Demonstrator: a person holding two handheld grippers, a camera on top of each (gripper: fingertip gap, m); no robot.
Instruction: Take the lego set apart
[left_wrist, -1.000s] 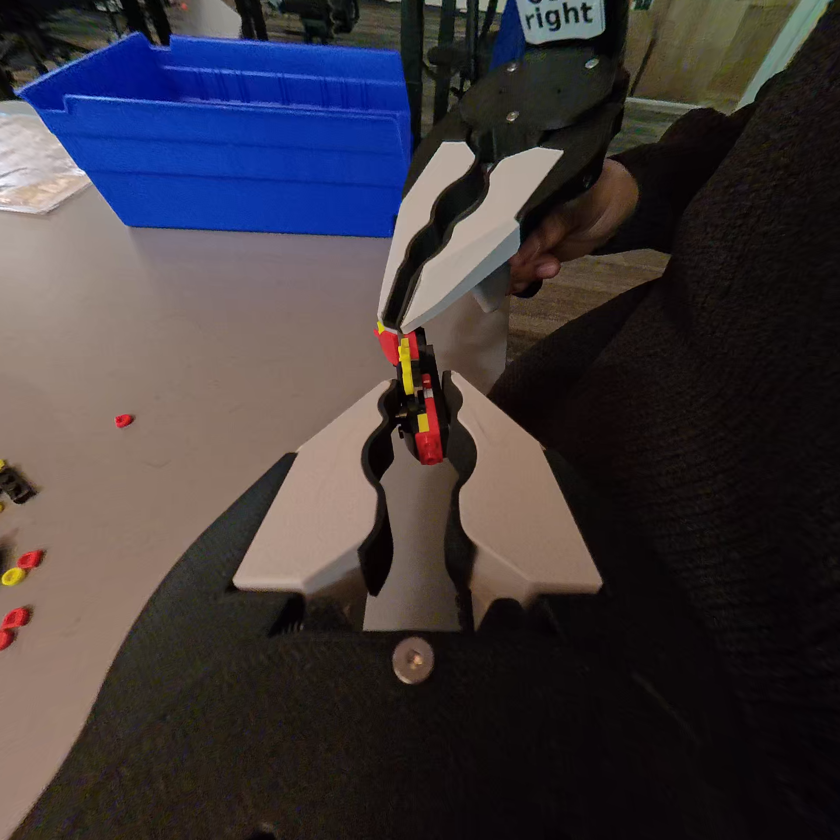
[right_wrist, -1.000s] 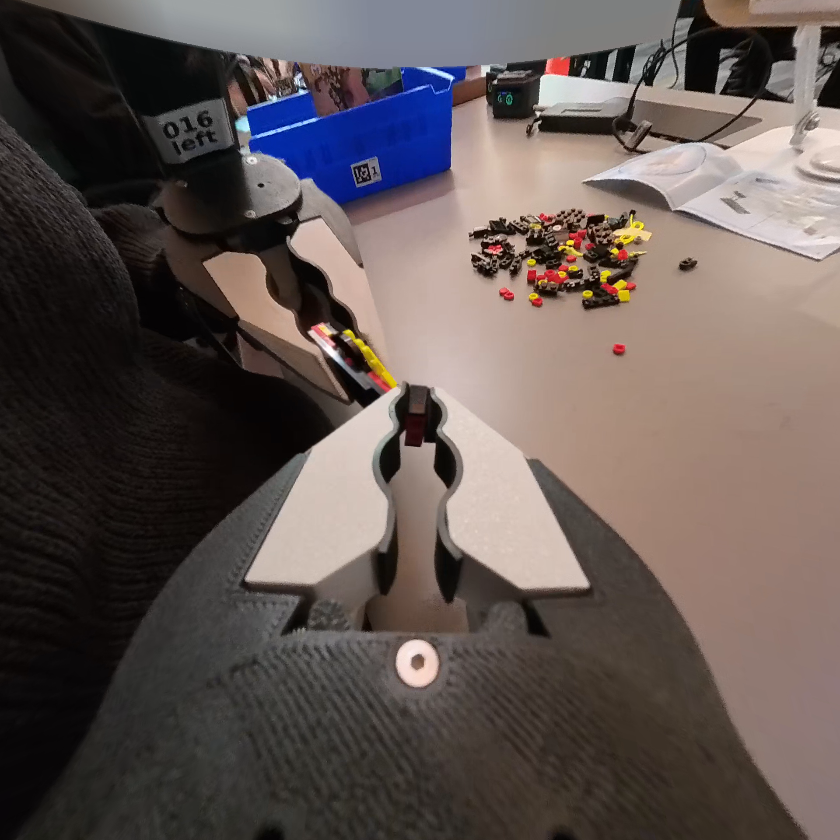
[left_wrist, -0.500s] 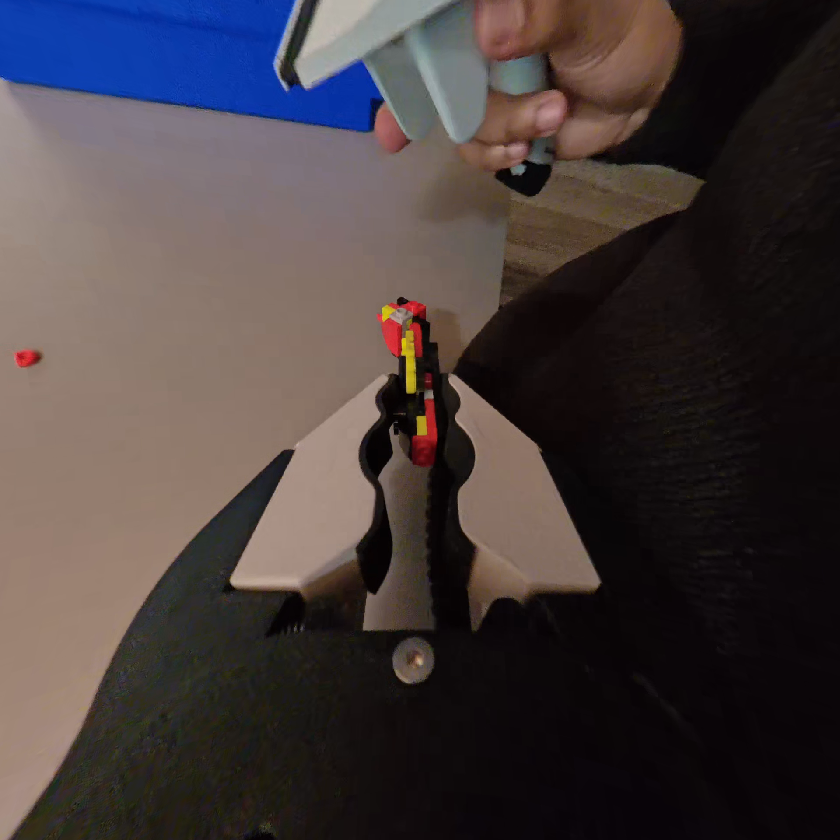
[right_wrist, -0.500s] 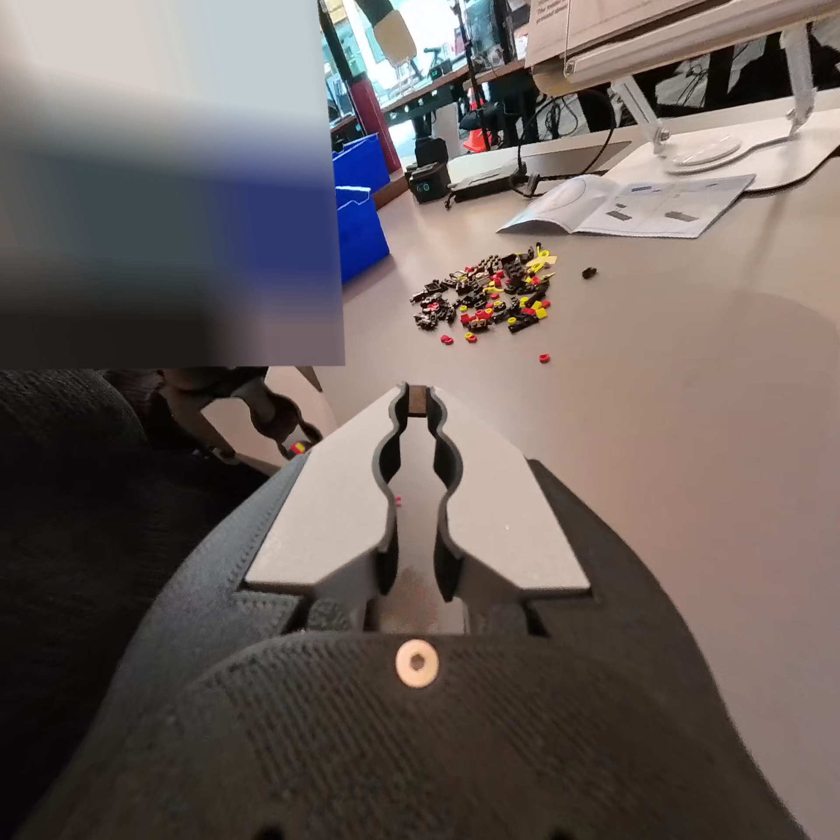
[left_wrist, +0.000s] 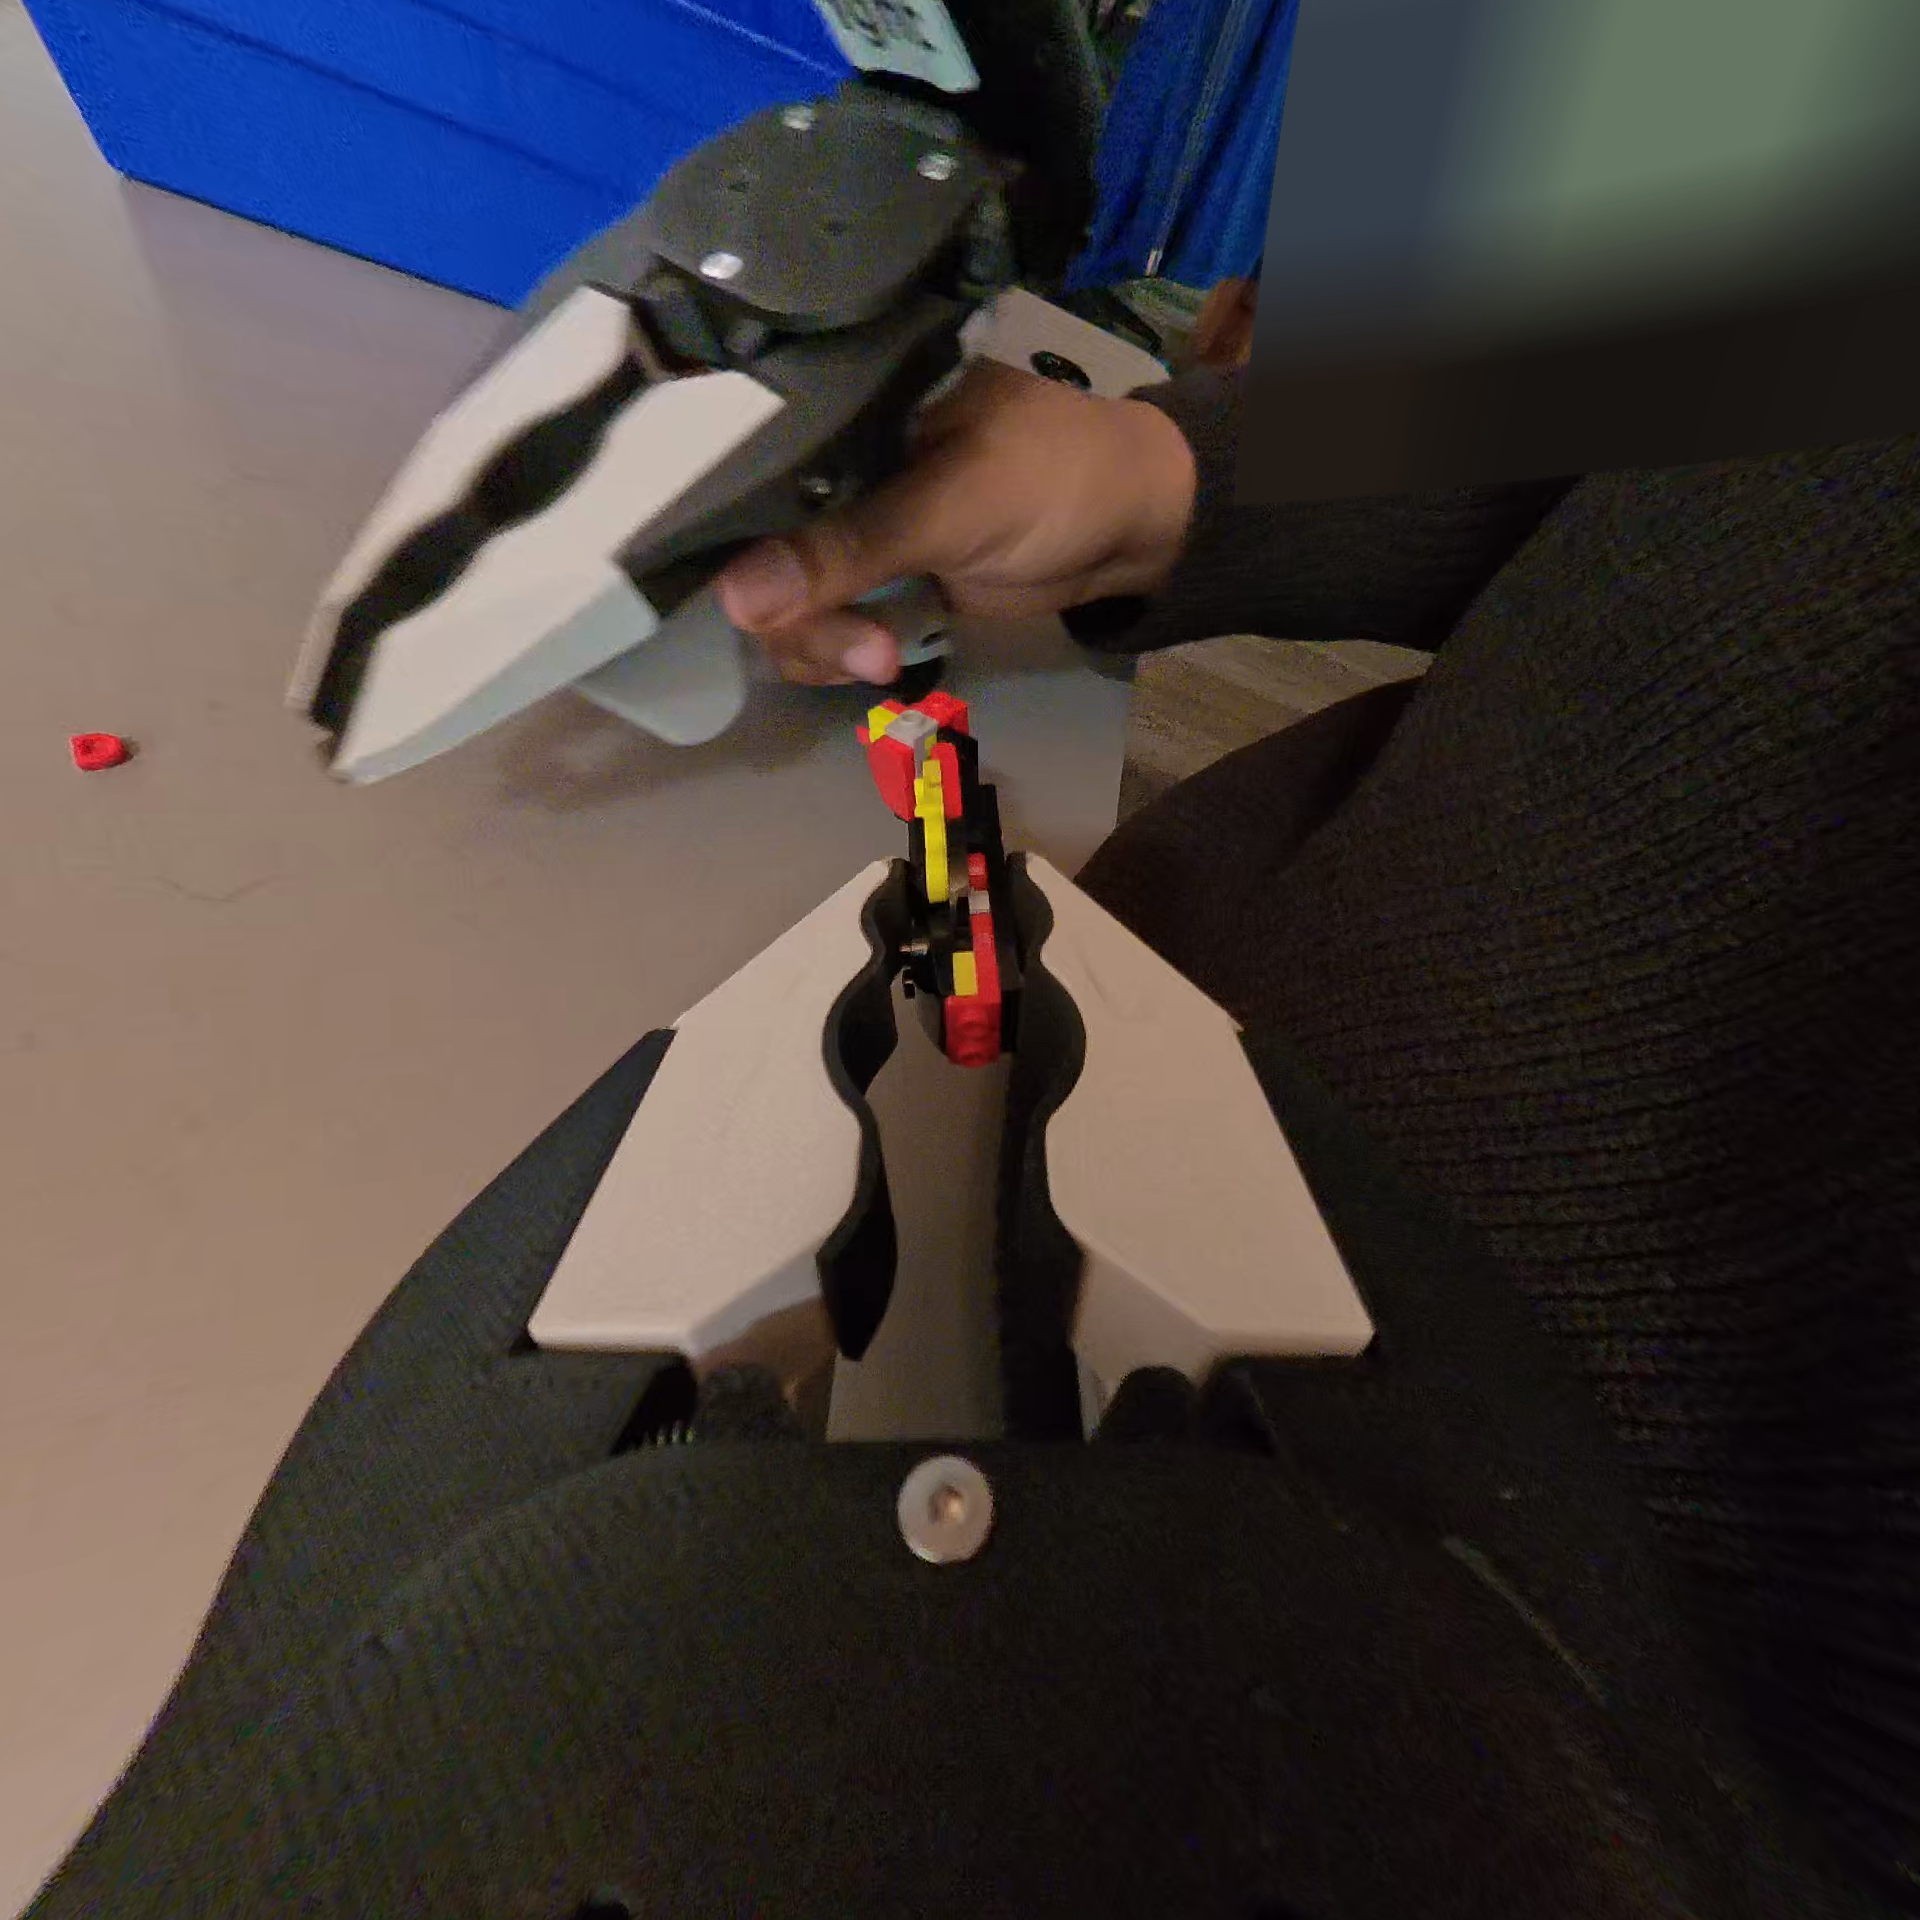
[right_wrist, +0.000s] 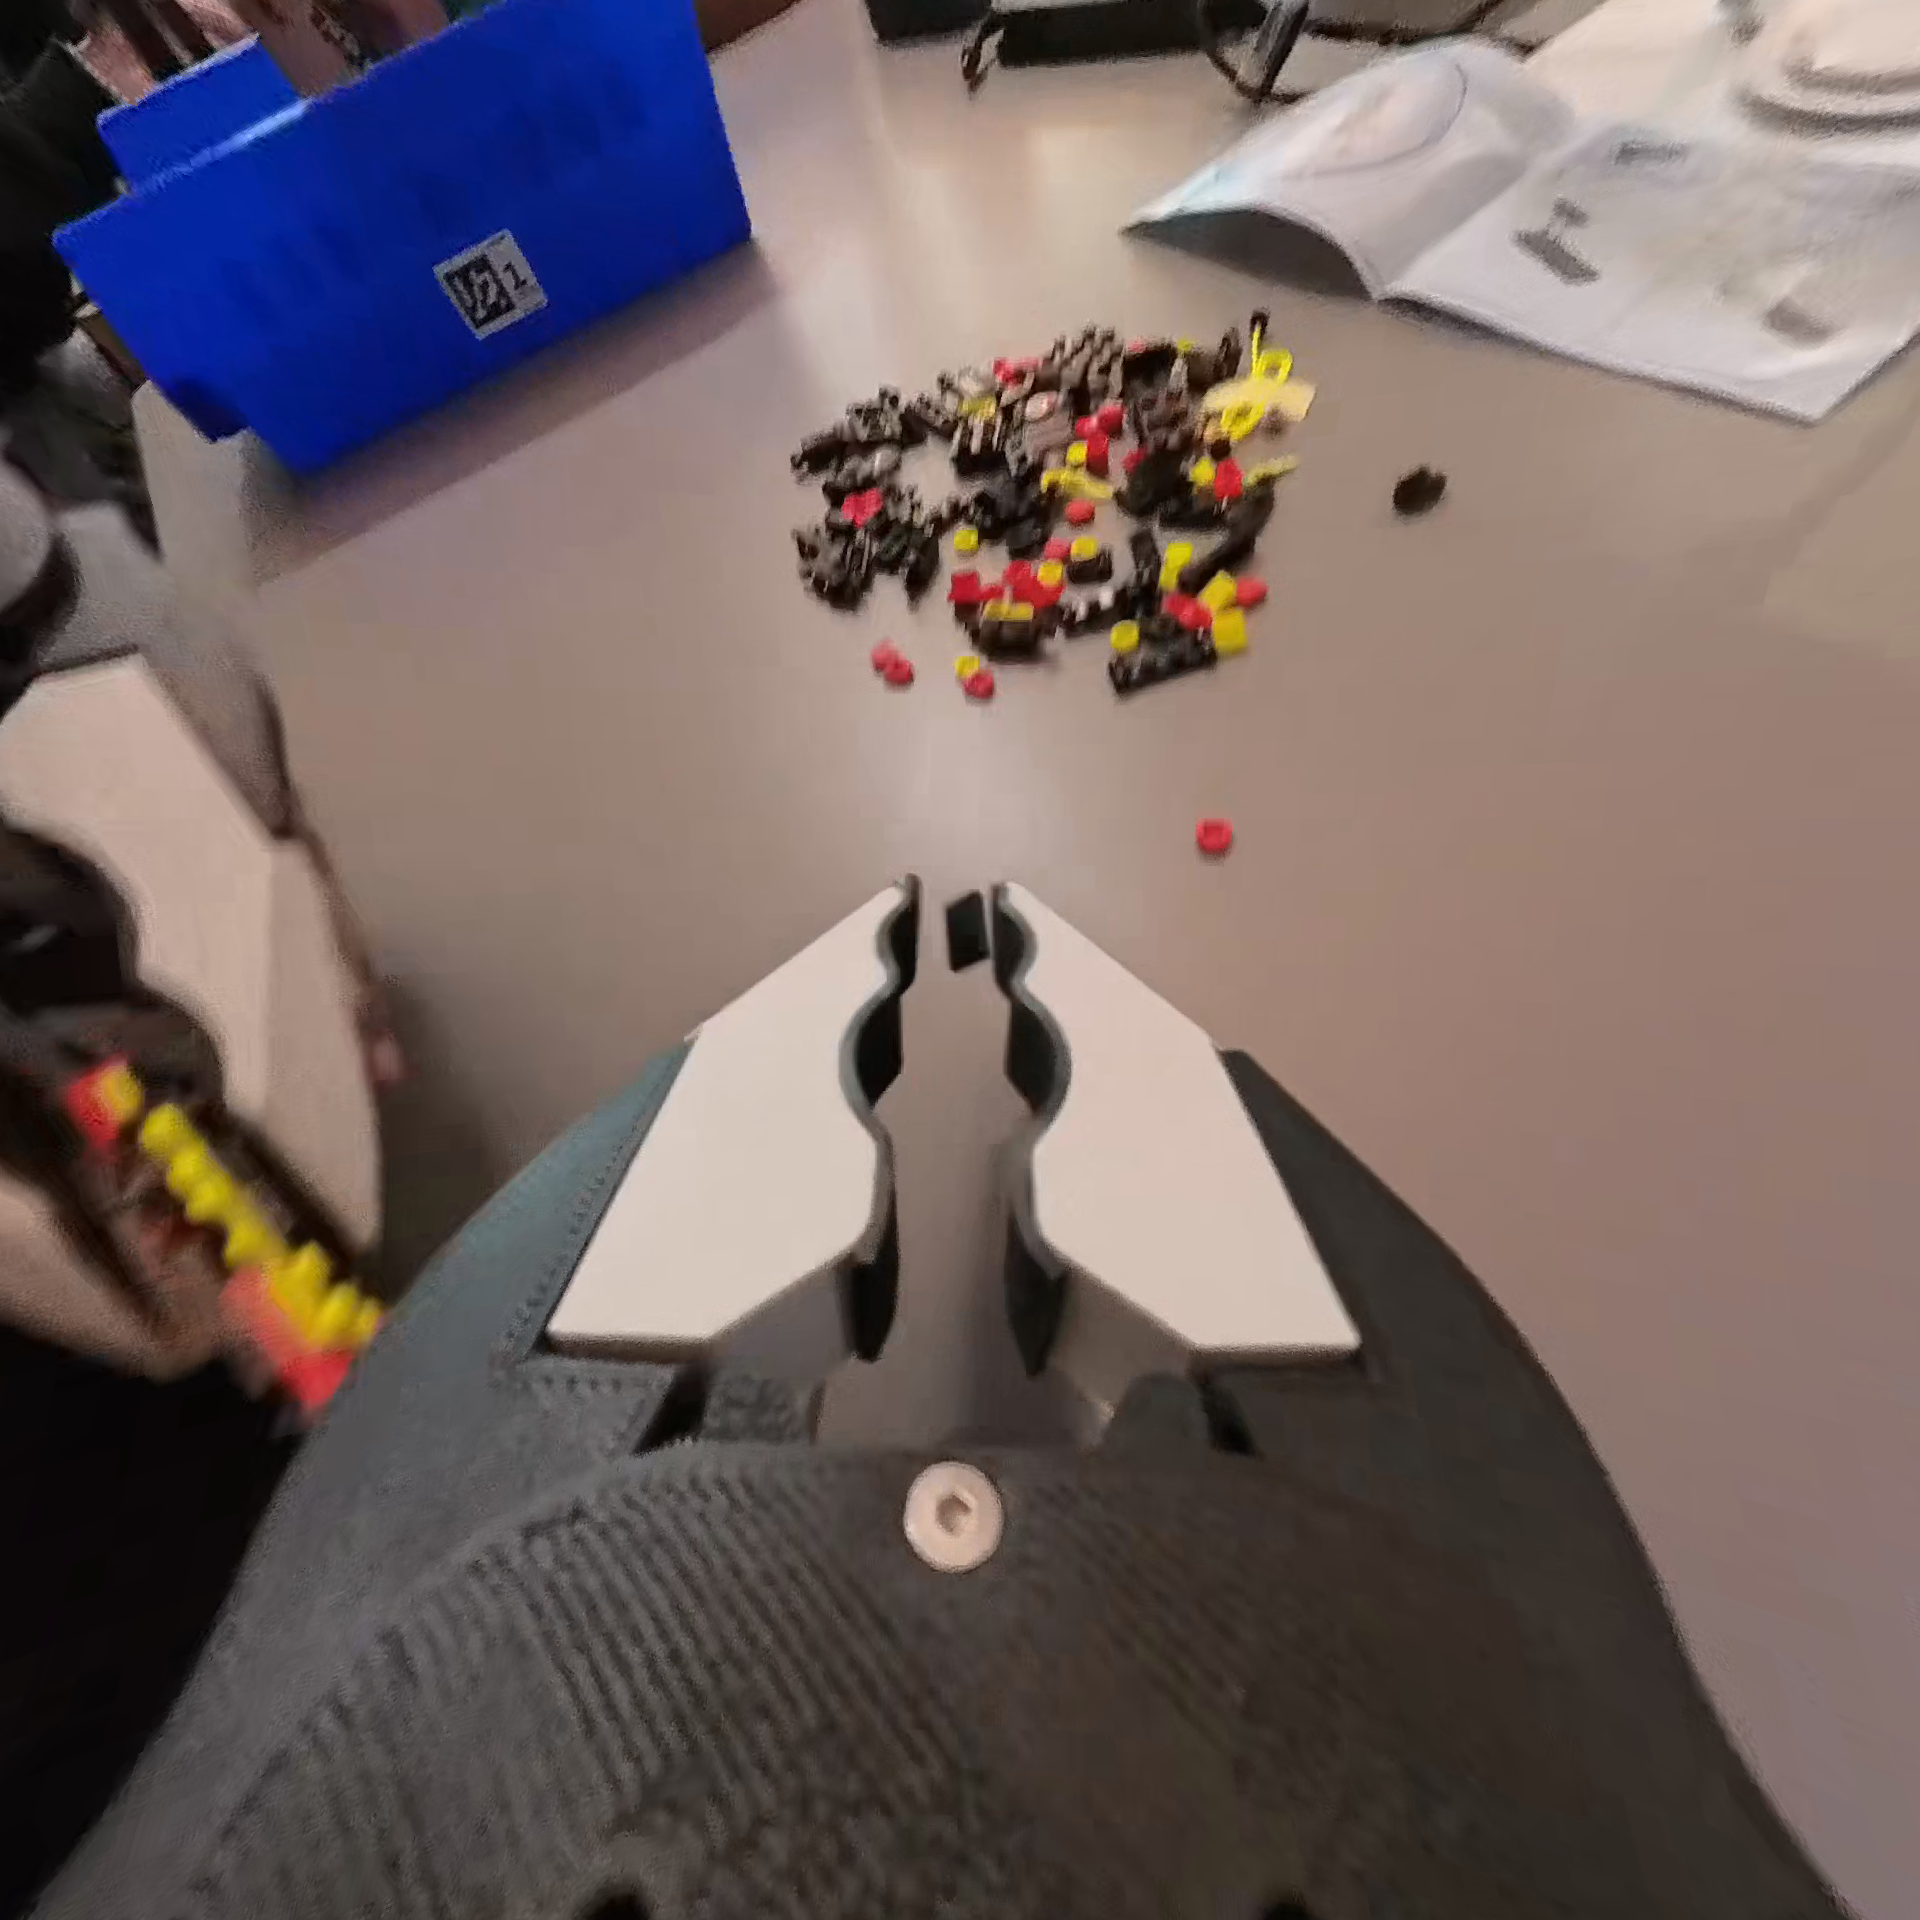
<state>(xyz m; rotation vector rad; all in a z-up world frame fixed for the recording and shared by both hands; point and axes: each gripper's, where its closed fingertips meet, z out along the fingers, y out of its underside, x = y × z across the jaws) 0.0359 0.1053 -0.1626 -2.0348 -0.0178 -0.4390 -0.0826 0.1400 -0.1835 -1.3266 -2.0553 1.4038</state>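
Left tool (left_wrist: 951, 883) is clamped on the lego set (left_wrist: 951, 883), a thin red, yellow and black strip standing up between its tips, above the worktop (left_wrist: 312, 1039) edge. Right tool (right_wrist: 954, 906) hangs over the worktop with its tips slightly apart; a small dark piece (right_wrist: 964, 930) sits against one of them. Ahead lies the pile (right_wrist: 1049, 499) of loose bricks, with strays nearby, before a blue bin (right_wrist: 416, 229) and a booklet (right_wrist: 1558, 208). Most of the set looks dismantled; the strip remains to be split.
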